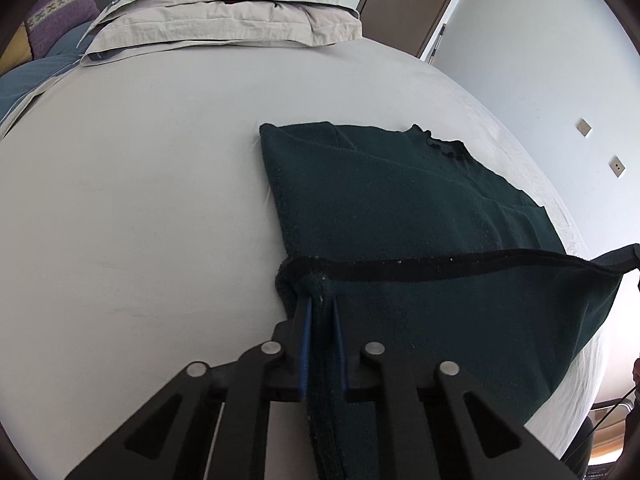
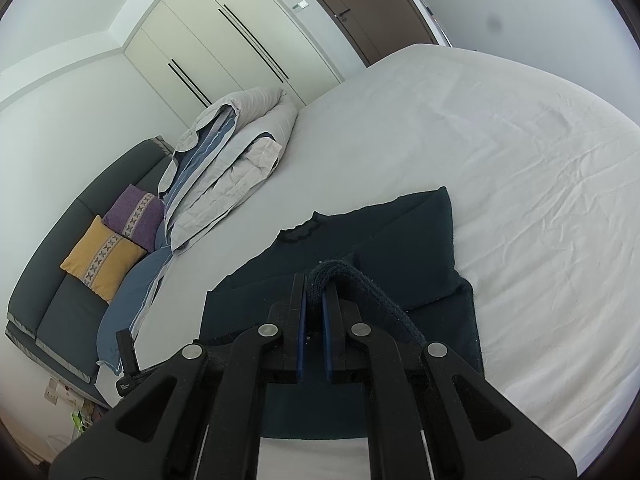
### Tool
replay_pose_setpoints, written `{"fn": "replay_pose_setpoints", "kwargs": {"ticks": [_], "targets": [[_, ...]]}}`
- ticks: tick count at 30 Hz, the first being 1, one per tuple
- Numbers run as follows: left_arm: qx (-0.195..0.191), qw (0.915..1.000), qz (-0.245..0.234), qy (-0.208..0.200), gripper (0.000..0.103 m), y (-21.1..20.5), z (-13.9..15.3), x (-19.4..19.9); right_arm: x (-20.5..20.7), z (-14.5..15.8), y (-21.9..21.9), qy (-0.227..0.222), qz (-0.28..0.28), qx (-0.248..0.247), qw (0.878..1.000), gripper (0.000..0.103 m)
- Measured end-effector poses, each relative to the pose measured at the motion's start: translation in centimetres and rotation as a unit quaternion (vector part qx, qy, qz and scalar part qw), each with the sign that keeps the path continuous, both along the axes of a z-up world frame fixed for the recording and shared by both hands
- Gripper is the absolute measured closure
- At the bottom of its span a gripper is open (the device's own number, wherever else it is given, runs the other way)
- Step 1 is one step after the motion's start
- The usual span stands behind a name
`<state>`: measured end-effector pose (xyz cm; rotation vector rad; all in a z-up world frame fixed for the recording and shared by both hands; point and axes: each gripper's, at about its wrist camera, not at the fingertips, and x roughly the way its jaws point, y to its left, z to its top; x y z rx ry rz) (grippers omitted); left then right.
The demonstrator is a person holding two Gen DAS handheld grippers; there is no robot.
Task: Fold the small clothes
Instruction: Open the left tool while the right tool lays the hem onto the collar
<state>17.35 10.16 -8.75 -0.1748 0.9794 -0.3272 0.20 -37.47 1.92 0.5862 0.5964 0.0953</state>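
A dark green knit sweater (image 1: 400, 200) lies on the white bed sheet (image 1: 140, 200), sleeves folded in, neck at the far end. My left gripper (image 1: 322, 304) is shut on the sweater's bottom hem at its left corner and holds it lifted. The hem stretches taut to the right. In the right wrist view the sweater (image 2: 380, 248) lies below, and my right gripper (image 2: 314, 284) is shut on the hem's other corner, which bulges out past the fingertips.
A folded grey and blue duvet (image 1: 224, 12) lies at the bed's far end, also in the right wrist view (image 2: 228, 160). A dark sofa (image 2: 80, 280) with purple and yellow cushions stands beside the bed. Wardrobe doors (image 2: 224, 48) and a brown door stand behind.
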Motion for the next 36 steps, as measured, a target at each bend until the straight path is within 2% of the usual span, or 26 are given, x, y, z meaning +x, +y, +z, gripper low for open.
{"fn": "replay_pose_setpoints", "kwargs": {"ticks": [8, 16, 21, 26, 31, 36], "targets": [[0.022, 0.9966, 0.015, -0.078, 0.096, -0.1, 3.0, -2.6, -0.5, 0.1, -0.2, -0.008, -0.013, -0.001, 1.000, 0.097], [0.009, 0.9875, 0.040, -0.152, 0.096, 0.4, 7.7, -2.7, 0.0, 1.2, -1.1, -0.022, -0.032, -0.014, 0.999, 0.097], [0.016, 0.9845, 0.046, -0.168, 0.096, 0.0, 9.2, 0.3, 2.6, 2.0, -2.6, -0.025, -0.047, -0.018, 0.998, 0.098], [0.022, 0.9844, 0.050, -0.167, 0.096, -0.9, 9.5, 4.3, 7.4, 2.2, -4.1, -0.013, -0.062, -0.035, 0.997, 0.098], [0.021, 0.9870, 0.061, -0.147, 0.096, -1.4, 8.5, 8.8, 13.6, 0.1, -5.8, 0.021, -0.076, -0.040, 0.996, 0.098], [0.036, 0.9897, 0.059, -0.125, 0.096, -2.6, 6.4, 12.6, 19.6, -3.3, -7.0, 0.056, -0.086, -0.046, 0.994, 0.098]]}}
